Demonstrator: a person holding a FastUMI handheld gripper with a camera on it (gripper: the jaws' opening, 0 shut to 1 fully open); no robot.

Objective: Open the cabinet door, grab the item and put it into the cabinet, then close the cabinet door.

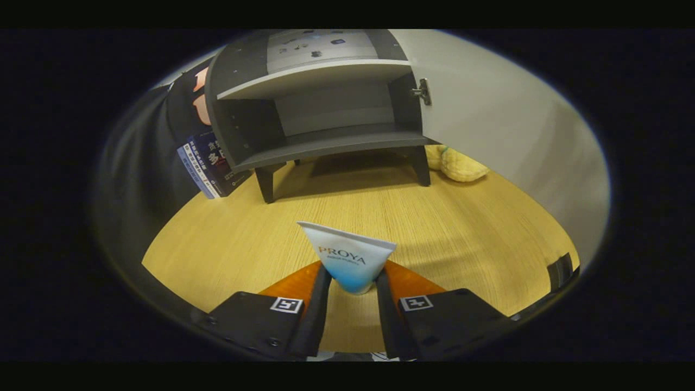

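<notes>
A white and blue squeeze tube (pixel 347 258) sits between my fingers, cap end toward me and flat crimped end pointing ahead. My gripper (pixel 353 282) is shut on the tube, both fingers pressing its narrow blue end above the wooden table (pixel 228 244). Beyond the fingers stands a small dark grey cabinet (pixel 320 108) on short legs. Its door (pixel 488 119) is swung open to the right, hinge (pixel 422 91) showing. Inside are one shelf and a bare lower compartment.
A yellow plush toy (pixel 459 164) lies on the table behind the cabinet's right leg, by the open door. A blue printed box or booklet (pixel 209 165) leans at the cabinet's left side. The table's front edge curves just under the fingers.
</notes>
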